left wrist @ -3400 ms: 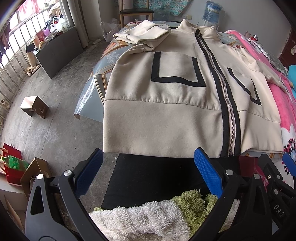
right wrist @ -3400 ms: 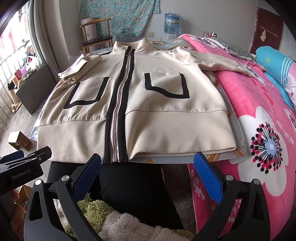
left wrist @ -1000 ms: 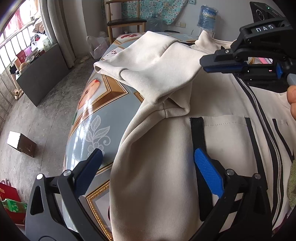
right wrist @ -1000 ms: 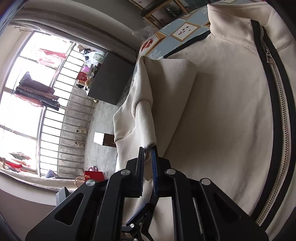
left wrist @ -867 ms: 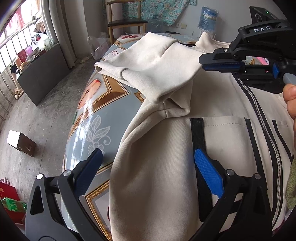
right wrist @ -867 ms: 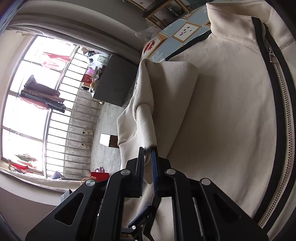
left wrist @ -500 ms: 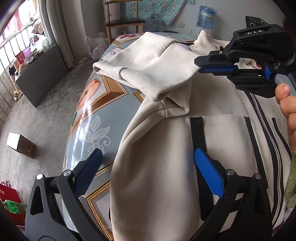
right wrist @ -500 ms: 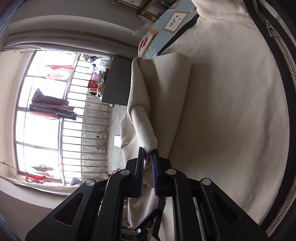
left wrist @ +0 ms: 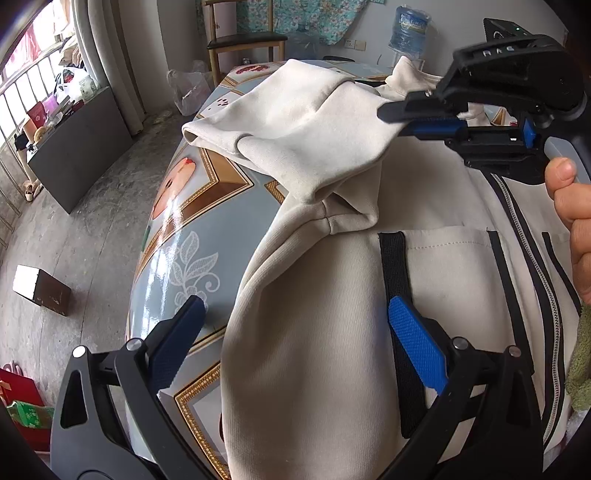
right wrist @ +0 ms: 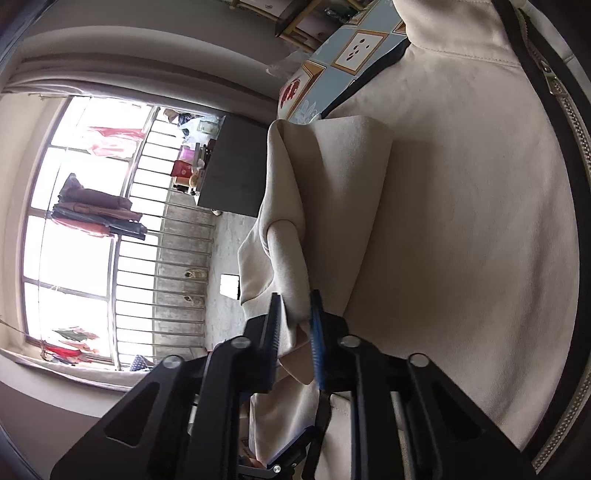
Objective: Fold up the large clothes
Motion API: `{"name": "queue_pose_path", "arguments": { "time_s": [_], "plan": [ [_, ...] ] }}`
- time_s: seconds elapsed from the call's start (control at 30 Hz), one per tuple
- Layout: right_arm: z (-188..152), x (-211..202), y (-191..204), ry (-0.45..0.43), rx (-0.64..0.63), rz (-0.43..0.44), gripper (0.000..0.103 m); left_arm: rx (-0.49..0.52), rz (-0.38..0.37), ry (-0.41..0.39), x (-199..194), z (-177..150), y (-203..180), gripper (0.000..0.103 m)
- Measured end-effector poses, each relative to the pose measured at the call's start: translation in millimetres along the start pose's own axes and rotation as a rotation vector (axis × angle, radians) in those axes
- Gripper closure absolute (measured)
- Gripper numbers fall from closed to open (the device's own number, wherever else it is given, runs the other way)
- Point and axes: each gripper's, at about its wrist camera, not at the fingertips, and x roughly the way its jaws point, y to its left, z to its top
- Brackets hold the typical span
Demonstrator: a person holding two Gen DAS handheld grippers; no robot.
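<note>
A cream zip jacket [left wrist: 325, 332] with black trim lies front up on a patterned table [left wrist: 192, 236]. Its folded sleeve [left wrist: 295, 125] rests bunched over the shoulder. My left gripper [left wrist: 295, 317] is open and empty, hovering over the jacket's left side edge. My right gripper [left wrist: 391, 114] comes in from the right, turned sideways, and is shut on the sleeve's edge. In the right wrist view the gripper [right wrist: 295, 325] pinches a fold of the sleeve [right wrist: 332, 177], with the jacket body [right wrist: 461, 221] and zip on the right.
A wooden chair [left wrist: 243, 40] and a water bottle [left wrist: 410, 26] stand beyond the table. A dark cabinet [left wrist: 77, 147] and a small box [left wrist: 40, 291] are on the concrete floor at left. A barred window [right wrist: 92, 240] shows in the right wrist view.
My right gripper, still shut on the sleeve, has moved a little closer and lower over the shoulder. The left gripper has barely moved.
</note>
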Motion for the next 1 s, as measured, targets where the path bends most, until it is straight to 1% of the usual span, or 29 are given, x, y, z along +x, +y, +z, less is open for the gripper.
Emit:
{"name": "queue_pose_path", "arguments": {
  "time_s": [0.13,0.2,0.27,0.33,0.4,0.47,0.53,0.57,0.6,0.67,0.7,0.77,0.83,0.9,0.93,0.97,1.0],
  "plan": [
    [1.3,-17.2,17.0,-0.047,-0.06,-0.032,0.098,-0.002,0.0,0.01,1.7,1.7,0.7,0.006],
    [6.9,-34.9,25.8,-0.077,-0.081,-0.018,0.098,-0.003,-0.001,0.024,3.5,4.0,1.4,0.006],
    [10.7,-58.8,31.2,-0.113,-0.095,-0.008,0.098,-0.005,-0.002,0.045,5.5,6.9,2.4,0.006],
    [14.8,-95.1,30.0,-0.163,-0.111,-0.013,0.098,-0.008,0.003,0.075,7.2,12.2,3.6,0.006],
    [18.5,-131.3,20.4,-0.209,-0.108,-0.027,0.098,-0.012,0.02,0.067,7.6,18.7,6.6,0.006],
    [19.5,-163.7,2.9,-0.247,-0.083,-0.055,0.098,-0.024,0.042,0.053,9.2,26.4,11.0,0.006],
    [17.4,-199.7,-31.1,-0.282,-0.014,-0.09,0.098,-0.025,0.069,0.046,12.6,35.4,13.6,0.006],
    [14.9,-208.0,-43.9,-0.29,0.013,-0.104,0.098,-0.021,0.085,0.043,15.2,39.8,14.2,0.006],
    [10.9,-219.9,-65.5,-0.3,0.069,-0.119,0.098,-0.016,0.098,0.046,18.2,43.7,13.6,0.006],
    [3.2,-229.5,-96.3,-0.29,0.142,-0.119,0.098,0.002,0.113,0.064,25.2,49.0,11.3,0.006],
    [-3.3,-230.3,-110.8,-0.279,0.172,-0.134,0.098,0.008,0.114,0.07,27.4,50.4,10.5,0.006],
    [-15.7,-226.8,-127.8,-0.263,0.195,-0.144,0.097,0.014,0.116,0.068,28.8,53.9,9.8,0.006],
    [-27.9,-220.5,-137.3,-0.257,0.213,-0.133,0.092,0.021,0.115,0.065,29.2,54.4,10.8,0.006],
    [-38.7,-213.1,-139.4,-0.265,0.222,-0.154,0.075,0.01,0.108,0.064,30.0,54.9,12.3,0.006],
    [-41.7,-212.8,-140.4,-0.27,0.221,-0.169,0.07,-0.001,0.104,0.064,30.4,54.1,13.5,0.006],
    [-45.4,-211.8,-140.5,-0.272,0.218,-0.188,0.066,-0.008,0.101,0.063,26.8,51.0,13.3,0.006],
    [-48.8,-210.7,-142.0,-0.271,0.215,-0.206,0.066,-0.015,0.1,0.062,26.9,50.2,13.7,0.006]
  ]
}}
